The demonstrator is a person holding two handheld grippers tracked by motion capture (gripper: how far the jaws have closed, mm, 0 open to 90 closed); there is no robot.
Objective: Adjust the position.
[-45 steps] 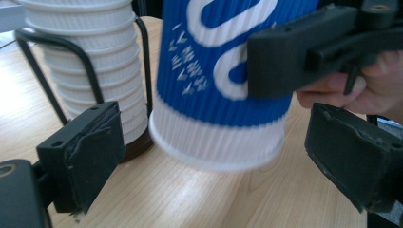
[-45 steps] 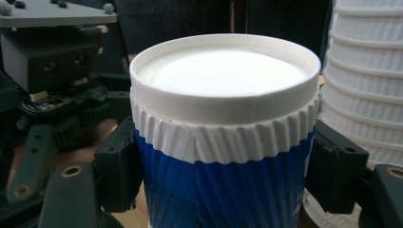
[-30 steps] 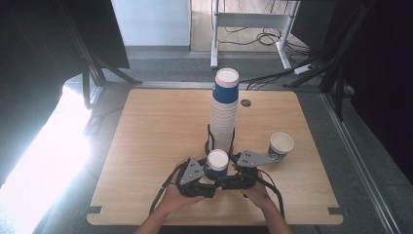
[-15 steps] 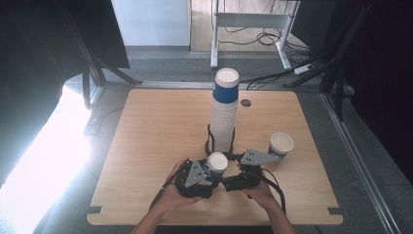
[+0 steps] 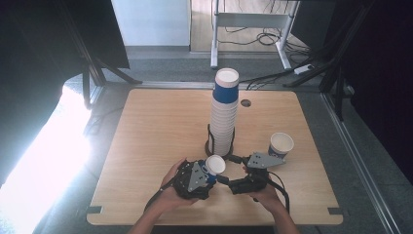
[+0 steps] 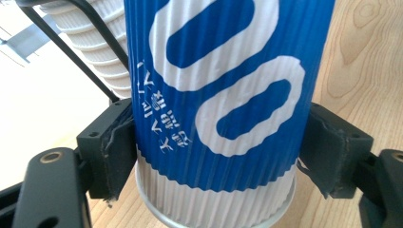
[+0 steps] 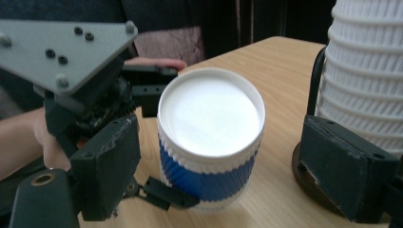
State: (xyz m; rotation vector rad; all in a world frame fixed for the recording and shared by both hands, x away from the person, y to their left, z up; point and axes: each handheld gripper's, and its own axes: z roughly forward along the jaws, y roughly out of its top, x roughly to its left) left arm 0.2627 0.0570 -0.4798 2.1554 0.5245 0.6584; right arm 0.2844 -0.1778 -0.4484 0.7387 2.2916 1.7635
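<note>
The left gripper [image 5: 208, 171] is clamped on a cup [image 6: 214, 109], its pads pressing both sides of the ribbed blue sleeve with white loops and a white band at one end. The right gripper [image 7: 228, 175] has just been opening; its jaws stand wide, the cup [image 7: 209, 137] between them but untouched. Just beyond both stands the stack [image 5: 224, 114] in its black holder, and a second cup [image 5: 281, 145] sits near the right gripper on the table [image 5: 146, 126].
</note>
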